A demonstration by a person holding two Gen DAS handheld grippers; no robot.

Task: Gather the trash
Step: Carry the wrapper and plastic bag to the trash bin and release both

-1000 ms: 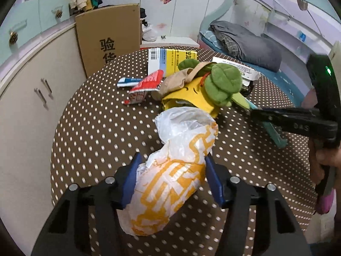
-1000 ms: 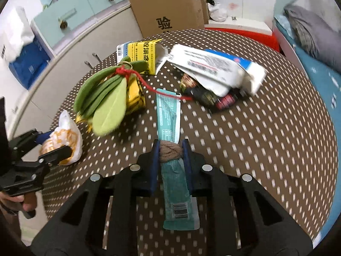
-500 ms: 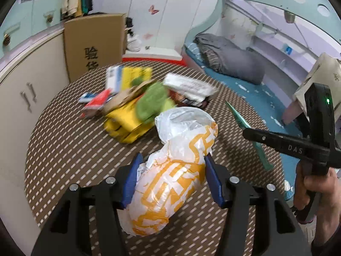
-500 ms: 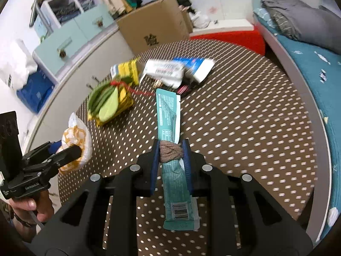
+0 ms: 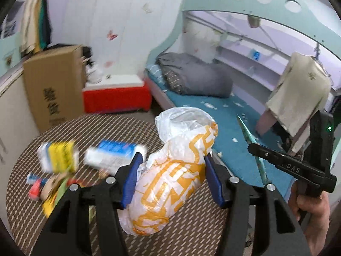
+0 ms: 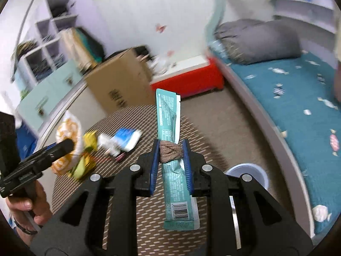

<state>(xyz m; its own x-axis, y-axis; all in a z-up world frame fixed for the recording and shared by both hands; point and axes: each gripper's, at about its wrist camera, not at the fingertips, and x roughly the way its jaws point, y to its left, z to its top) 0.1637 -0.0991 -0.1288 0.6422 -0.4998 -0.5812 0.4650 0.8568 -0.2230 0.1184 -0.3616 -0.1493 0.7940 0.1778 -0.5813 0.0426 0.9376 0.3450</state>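
I am holding the left gripper [image 5: 171, 176] above a round dotted table [image 5: 25, 200], its blue pads [image 5: 131, 181] pressing in on both sides of a white and orange bag [image 5: 170, 170], so the claw is clamped on the bag at a fairly wide spread. The bag is hanging in the air between the fingers, its knotted white top poking forward. Below and to the left, blurred litter is lying on the table: a yellow packet [image 5: 58, 160], a blue and white box [image 5: 115, 155] just beside it, and small red and blue scraps [image 5: 35, 184] near the edge. Beyond the table, a cardboard box [image 5: 53, 85] is standing against the wall next to a red chest [image 5: 116, 98], and a bed [image 5: 215, 115] with a grey duvet [image 5: 194, 76] is running along the right.

Farther right, I am gripping a teal wrapper [image 6: 172, 155] in the right gripper [image 6: 171, 160], the claw narrowed tightly on it. The wrapper is standing upright between the pads, a brown cord [image 6: 170, 151] wound around it at the pinch point, its barcode end trailing toward the camera. A white bin [image 6: 247, 173] is sitting on the floor just right of that gripper, between table and bed.
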